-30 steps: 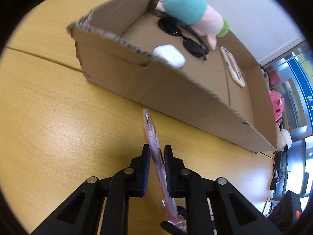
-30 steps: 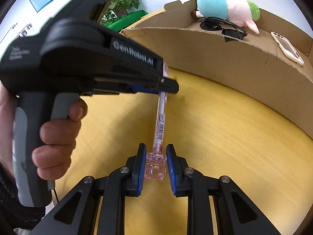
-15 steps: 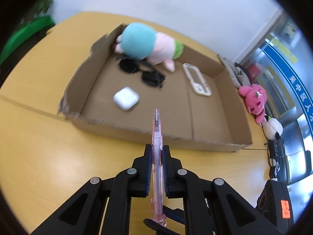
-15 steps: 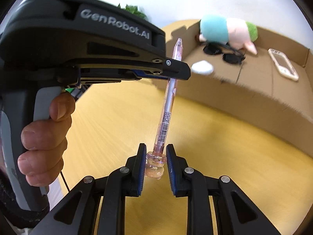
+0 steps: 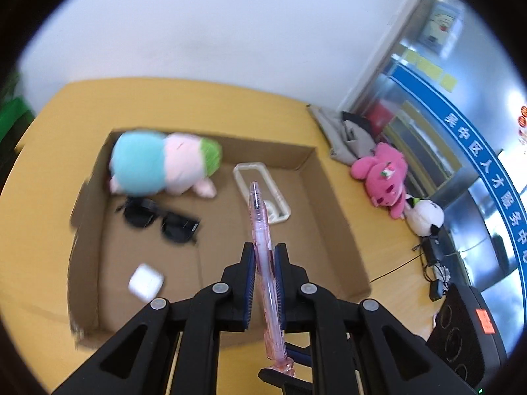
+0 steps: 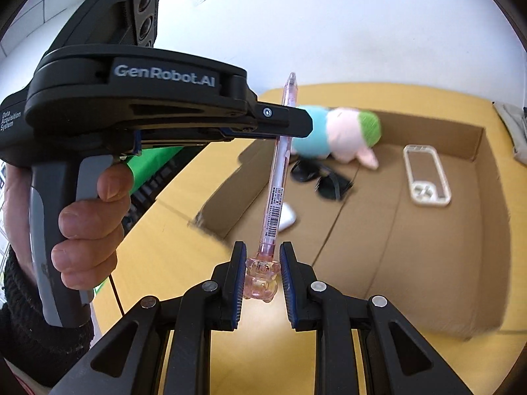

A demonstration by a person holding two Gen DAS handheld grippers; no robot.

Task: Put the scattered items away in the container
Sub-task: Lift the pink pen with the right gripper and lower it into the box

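Two padded fingers of the left gripper (image 5: 264,283) are pinching a pink pen (image 5: 263,270) mid-barrel above the cardboard box (image 5: 342,227), which is holding a plush toy (image 5: 161,164), sunglasses (image 5: 161,219), an earbud case (image 5: 146,282) and a phone case (image 5: 263,197). From the right wrist, the right gripper (image 6: 262,279) is sitting slightly spread around the pen's bear-shaped cap (image 6: 261,279), touching the left pad only, while the person's left hand (image 6: 89,227) is squeezing the other tool's handle.

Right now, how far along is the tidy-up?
Done: plush, sunglasses, phone case and white earbud case lie in the cardboard box. In hand: pink pen, clamped by left gripper, right gripper at its end. Left: pen, pink toy outside.
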